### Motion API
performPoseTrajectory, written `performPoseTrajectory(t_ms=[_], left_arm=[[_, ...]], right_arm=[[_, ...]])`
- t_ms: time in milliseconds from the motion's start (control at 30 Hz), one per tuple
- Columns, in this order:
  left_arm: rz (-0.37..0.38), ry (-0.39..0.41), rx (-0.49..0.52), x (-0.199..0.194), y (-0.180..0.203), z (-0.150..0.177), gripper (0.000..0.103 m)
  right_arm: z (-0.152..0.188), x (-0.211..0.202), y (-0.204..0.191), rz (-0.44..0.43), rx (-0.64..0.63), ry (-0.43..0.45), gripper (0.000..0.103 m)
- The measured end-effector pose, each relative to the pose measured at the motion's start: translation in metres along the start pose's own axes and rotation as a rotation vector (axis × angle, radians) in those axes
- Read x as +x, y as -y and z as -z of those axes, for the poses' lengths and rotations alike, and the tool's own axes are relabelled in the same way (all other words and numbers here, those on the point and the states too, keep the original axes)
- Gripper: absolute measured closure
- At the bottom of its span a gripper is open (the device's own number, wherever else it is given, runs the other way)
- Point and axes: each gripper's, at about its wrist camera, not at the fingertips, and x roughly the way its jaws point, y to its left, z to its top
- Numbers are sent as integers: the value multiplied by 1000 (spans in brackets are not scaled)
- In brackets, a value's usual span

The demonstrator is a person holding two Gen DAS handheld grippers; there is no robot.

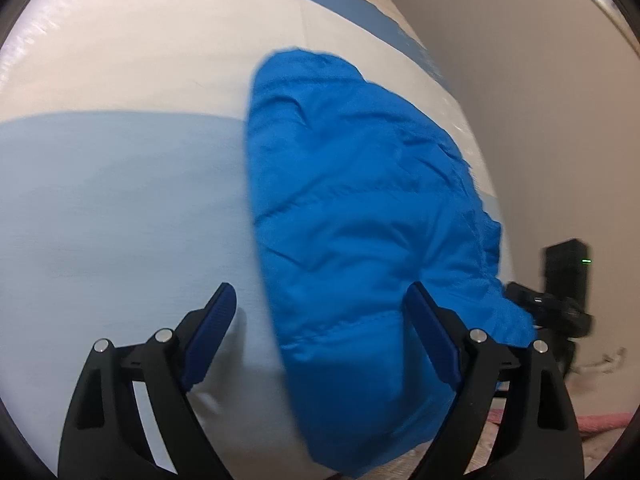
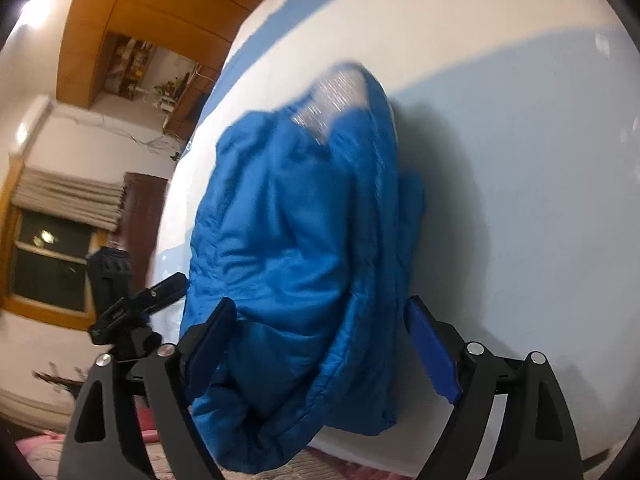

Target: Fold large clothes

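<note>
A white and pale-blue mattress fills most of both wrist views, its surface banded in broad blue and white stripes. On it lies a bright blue puffer jacket, bunched and partly folded; in the left wrist view it stretches from about 12 o'clock down to 6 o'clock, right of centre, running along the mattress edge. In the right wrist view the jacket sits at centre, its silvery lining showing at 12 o'clock. A black camera on a tripod head stands beside the mattress at 3 o'clock in the left view, and at 9 o'clock in the right view. The left gripper is spread wide, its jaws straddling the jacket's edge without pinching it. The right gripper is likewise released, with jacket fabric between its parted jaws.
</note>
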Motion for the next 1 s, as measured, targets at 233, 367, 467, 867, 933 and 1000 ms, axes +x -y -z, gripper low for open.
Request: performPoseTrajectory(t_ms=[233,367,467,867,933,1000], left_arm=[[178,-87,-47,41,-11,-2,10],[209,-82,-41,50,-9,-2,9],[202,-70,-24,50,-4,0,13],[217,-18,31,27,15,-4,30],[223,-2,43,18,17,-6,30],[224,22,59,8,22,-11,30]], right_arm=[[6,29,39,-185,128,-40,6],[11,34,42,-223,129,-26,7],[14,39,38,-252,118,-36,15],[17,16,10,-233,24,39,43],[13,8,-7,-210,-27,57,43],[6,2,-24,-191,-67,70,43]])
